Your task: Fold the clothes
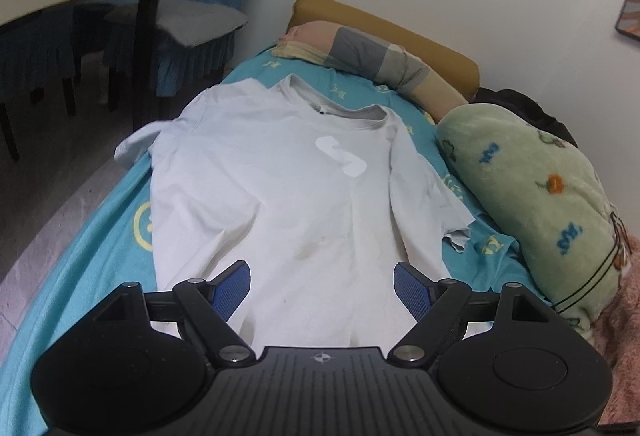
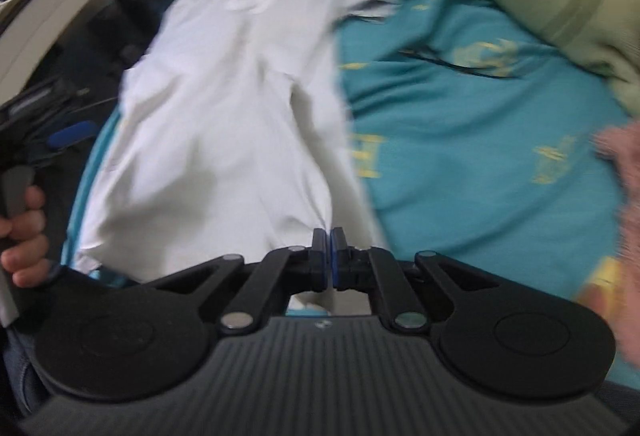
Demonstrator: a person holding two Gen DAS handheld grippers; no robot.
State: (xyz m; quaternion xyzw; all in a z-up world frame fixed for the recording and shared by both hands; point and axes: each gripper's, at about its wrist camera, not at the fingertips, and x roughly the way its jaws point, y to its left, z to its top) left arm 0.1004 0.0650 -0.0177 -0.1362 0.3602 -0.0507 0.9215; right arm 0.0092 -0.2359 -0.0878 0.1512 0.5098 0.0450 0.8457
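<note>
Right gripper (image 2: 330,236) is pinching what looks like the shirt (image 1: 280,196) hem, though it's blurry; left gripper (image 1: 322,276) is hovering wide above it, needing its own corner, level.

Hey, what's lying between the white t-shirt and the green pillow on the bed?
Only a bare strip of teal bedsheet separates the white t-shirt from the green pillow; the left wrist view shows it clearly.

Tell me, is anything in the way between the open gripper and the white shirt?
No, nothing visible. The left gripper hovers open right over the white shirt, which lies flat on the teal sheet. The green blanket sits off to the side.
</note>
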